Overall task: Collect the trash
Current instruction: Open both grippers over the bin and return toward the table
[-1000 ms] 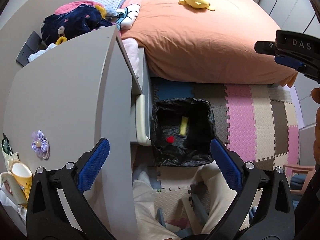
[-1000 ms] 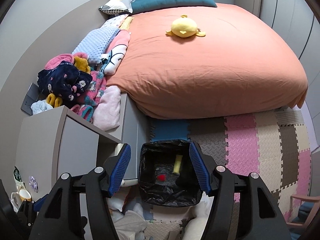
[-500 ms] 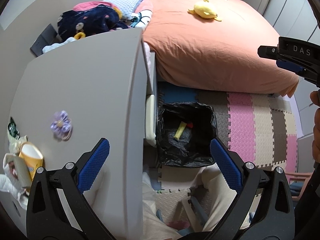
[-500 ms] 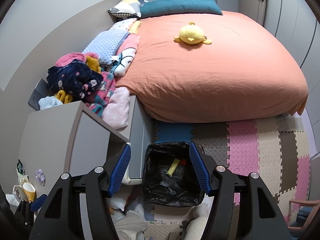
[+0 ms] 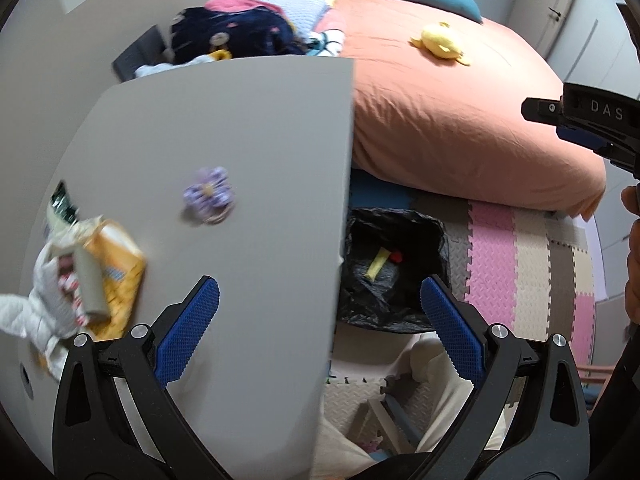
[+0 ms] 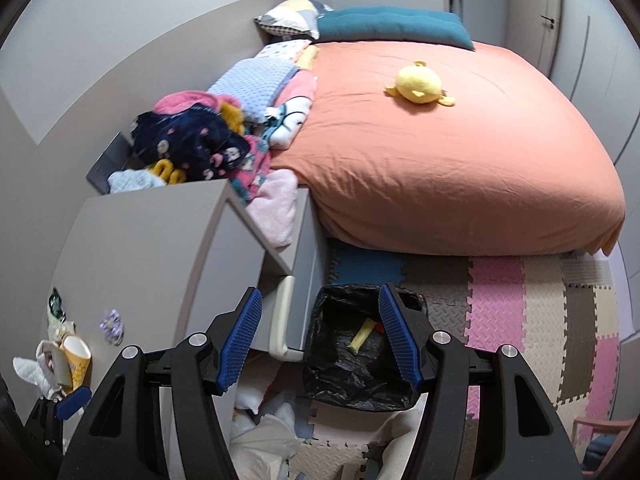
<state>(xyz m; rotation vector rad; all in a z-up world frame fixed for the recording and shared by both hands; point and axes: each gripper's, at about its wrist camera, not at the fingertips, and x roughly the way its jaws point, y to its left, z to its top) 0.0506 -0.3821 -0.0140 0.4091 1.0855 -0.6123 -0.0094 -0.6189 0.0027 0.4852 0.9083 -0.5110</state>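
A black-lined trash bin [image 5: 436, 256] stands on the floor beside the grey dresser [image 5: 240, 128]; it also shows in the right wrist view [image 6: 340, 376]. Inside lie a yellow wrapper [image 5: 378, 265] and a small red piece [image 5: 396, 257]. On the dresser's near left corner lies a trash pile: a yellow carton [image 5: 116, 268], a cardboard tube [image 5: 90, 284], white tissue [image 5: 24, 320] and a green wrapper [image 5: 60, 200]. My left gripper [image 5: 320, 320] is open and empty above the dresser's edge. My right gripper [image 6: 320, 340] is open and empty, high above the bin.
A purple flower hair tie [image 5: 208, 196] lies mid-dresser. A bed with an orange cover [image 6: 440, 152] and a yellow plush [image 6: 420, 86] fills the far side. Clothes [image 6: 192, 148] are heaped behind the dresser. Foam mats [image 6: 520, 300] cover the floor.
My left gripper has swung left over the dresser top, bringing the trash pile closer into view. My right gripper has drifted slightly back and right. Both stay open.
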